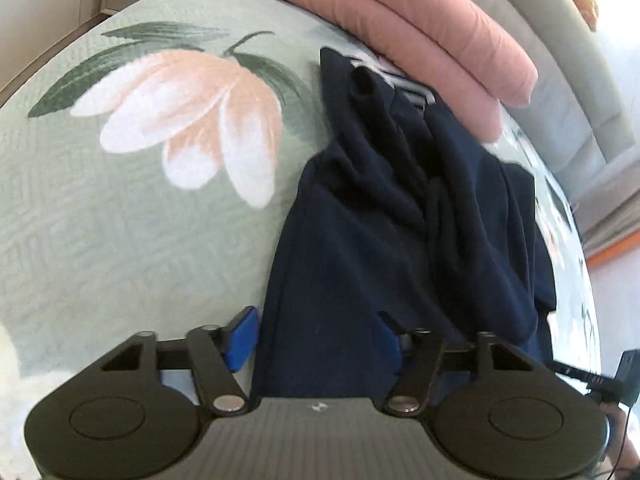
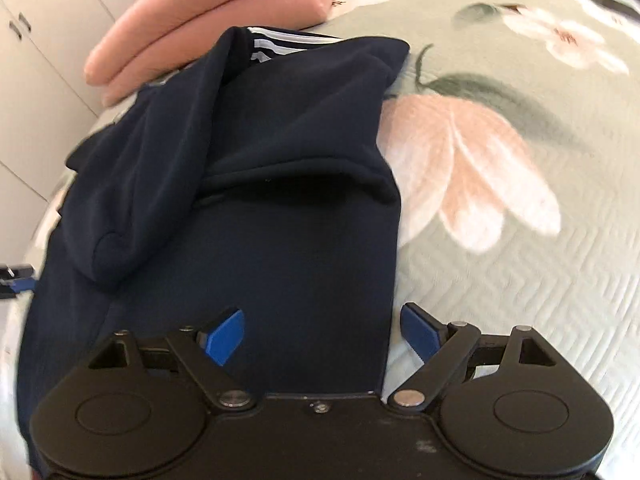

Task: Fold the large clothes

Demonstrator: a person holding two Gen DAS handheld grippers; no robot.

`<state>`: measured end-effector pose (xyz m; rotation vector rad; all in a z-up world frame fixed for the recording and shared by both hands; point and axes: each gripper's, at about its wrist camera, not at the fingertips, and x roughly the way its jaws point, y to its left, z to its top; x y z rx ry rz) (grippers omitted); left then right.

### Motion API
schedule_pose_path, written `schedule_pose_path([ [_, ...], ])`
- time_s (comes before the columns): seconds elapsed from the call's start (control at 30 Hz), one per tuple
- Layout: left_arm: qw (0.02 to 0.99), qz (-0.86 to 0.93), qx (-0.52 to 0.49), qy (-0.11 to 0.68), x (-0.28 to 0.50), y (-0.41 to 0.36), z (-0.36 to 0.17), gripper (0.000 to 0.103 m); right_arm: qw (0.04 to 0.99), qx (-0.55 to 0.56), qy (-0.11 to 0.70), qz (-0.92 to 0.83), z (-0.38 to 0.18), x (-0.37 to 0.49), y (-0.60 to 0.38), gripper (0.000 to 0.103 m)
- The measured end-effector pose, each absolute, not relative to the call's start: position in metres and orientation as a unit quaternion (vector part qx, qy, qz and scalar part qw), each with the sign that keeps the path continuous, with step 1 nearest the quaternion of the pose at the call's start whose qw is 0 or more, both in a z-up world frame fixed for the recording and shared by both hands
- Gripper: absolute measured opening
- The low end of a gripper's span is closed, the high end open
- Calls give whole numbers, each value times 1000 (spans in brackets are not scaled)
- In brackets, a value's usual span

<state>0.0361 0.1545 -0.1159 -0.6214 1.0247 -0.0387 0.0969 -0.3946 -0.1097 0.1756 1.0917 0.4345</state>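
Two tools work the near end of a navy garment (image 2: 288,200) lying lengthwise on the bed (image 2: 520,280). Left tool (image 1: 316,340) and right tool (image 2: 324,332) both gape, straddling its side edges. Uneven bites could skew the fold; loose sleeves may slide.

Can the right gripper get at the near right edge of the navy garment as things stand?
Probably yes. The right gripper is open, and the navy garment has its right edge lying between the blue fingers, flat on the floral bedspread. Nothing covers that edge; the pink bedding lies well beyond.
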Motion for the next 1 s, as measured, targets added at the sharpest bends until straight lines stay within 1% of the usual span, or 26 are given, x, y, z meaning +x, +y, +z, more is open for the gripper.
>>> schedule_pose_path([
  [0.17,812,-36,-313,492,12,161,-119,58,825,97,509,227,-109,72,-403,102],
  [0.23,808,-33,-322,492,-3,164,-121,55,826,96,506,229,-107,61,-404,101],
  [0.37,801,-37,-341,491,-36,163,-124,54,820,105,507,245,-107,33,-404,99],
  [0.53,792,-60,-315,519,-74,148,-124,53,805,125,511,275,-107,-8,-407,93],
  [0.6,791,-67,-295,531,-90,140,-123,54,807,135,506,272,-108,-23,-412,88],
  [0.63,793,-69,-293,531,-97,138,-123,54,812,142,499,267,-108,-32,-415,88],
  [0.73,786,-79,-312,528,-118,136,-125,56,809,171,495,266,-113,-54,-422,86],
  [0.87,782,-88,-315,531,-139,129,-126,56,790,187,516,273,-120,-84,-427,83],
  [0.9,779,-90,-315,534,-142,127,-126,56,782,195,522,279,-122,-92,-428,80],
  [1.0,773,-98,-307,547,-154,119,-130,56,776,211,525,279,-125,-108,-429,80],
])
